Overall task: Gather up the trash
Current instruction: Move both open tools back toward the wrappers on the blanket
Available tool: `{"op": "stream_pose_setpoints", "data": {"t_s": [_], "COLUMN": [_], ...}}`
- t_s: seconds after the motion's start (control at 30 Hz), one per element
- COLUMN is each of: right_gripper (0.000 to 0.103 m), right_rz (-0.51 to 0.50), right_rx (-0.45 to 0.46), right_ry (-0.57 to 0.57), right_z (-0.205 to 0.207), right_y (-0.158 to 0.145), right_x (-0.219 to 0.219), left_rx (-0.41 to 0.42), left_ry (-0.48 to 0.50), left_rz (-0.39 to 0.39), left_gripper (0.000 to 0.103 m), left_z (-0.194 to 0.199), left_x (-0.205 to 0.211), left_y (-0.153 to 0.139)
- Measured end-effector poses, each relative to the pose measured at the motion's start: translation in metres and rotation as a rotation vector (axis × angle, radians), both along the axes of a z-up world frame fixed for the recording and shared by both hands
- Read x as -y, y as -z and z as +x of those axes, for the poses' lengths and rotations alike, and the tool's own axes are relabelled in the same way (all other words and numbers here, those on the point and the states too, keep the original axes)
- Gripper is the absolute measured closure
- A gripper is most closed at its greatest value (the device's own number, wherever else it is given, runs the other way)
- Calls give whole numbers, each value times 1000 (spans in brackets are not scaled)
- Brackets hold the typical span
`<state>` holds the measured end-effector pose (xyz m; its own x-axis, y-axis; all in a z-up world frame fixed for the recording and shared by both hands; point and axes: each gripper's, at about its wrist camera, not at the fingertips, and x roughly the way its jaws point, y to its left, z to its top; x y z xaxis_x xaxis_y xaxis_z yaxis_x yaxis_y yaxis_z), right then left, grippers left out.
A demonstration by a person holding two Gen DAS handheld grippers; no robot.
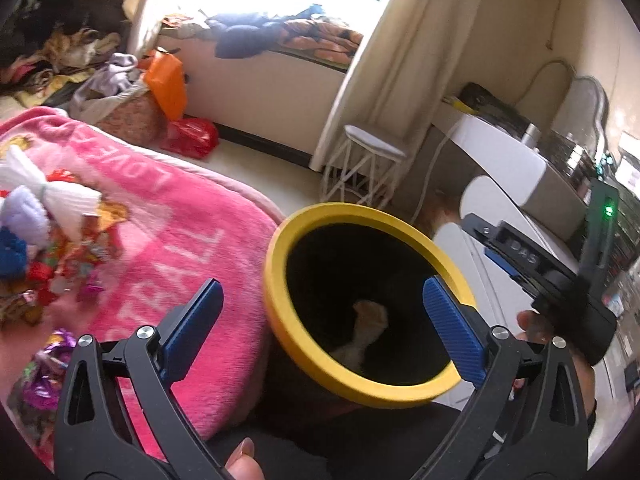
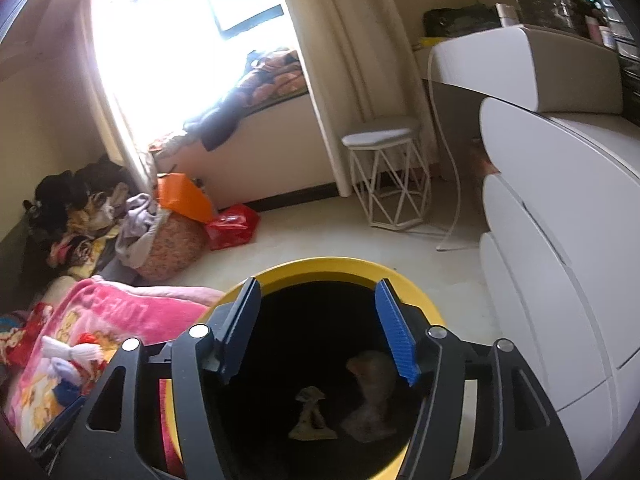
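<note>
A yellow-rimmed black trash bin [image 1: 280,240] stands beside the bed; it also shows in the right wrist view [image 2: 332,266]. Crumpled trash [image 1: 370,320] lies at its bottom, also seen in the right wrist view [image 2: 370,396]. My left gripper [image 1: 324,320] is open and empty over the bin's mouth. My right gripper [image 2: 316,332] is open and empty directly above the bin opening. Shiny candy wrappers [image 1: 76,256] lie on the pink blanket [image 1: 180,248] at the left, with white, lilac and blue socks [image 1: 44,200] among them.
A white wire stool [image 2: 390,176] stands by the curtain. White drawers [image 2: 560,260] are at the right. An orange bag [image 2: 182,196], a red bag [image 2: 232,226] and piled clothes [image 2: 80,216] sit by the window wall.
</note>
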<state>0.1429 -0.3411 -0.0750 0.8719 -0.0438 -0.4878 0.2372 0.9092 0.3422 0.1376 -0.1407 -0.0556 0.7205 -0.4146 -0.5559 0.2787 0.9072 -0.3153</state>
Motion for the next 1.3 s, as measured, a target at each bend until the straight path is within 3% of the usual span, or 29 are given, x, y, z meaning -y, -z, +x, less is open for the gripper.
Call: {"op": "stream_pose_setpoints", "data": {"t_s": [0.83,1.3], "right_gripper": [34,31], "right_rz": [-38,-90], "right_rx": [64,75], "right_ry": [-278,-428], "right_z": [-9,-20], "right_y": [-25,-32], "right_x": [-91,-145], "left_rx": [115,127], "left_ry": [-227,-333], "left_rz": [14,-14], "left_gripper": [11,11], "left_z": [-28,-37], "left_x": [-81,-128], "left_y": [-31,-36]}}
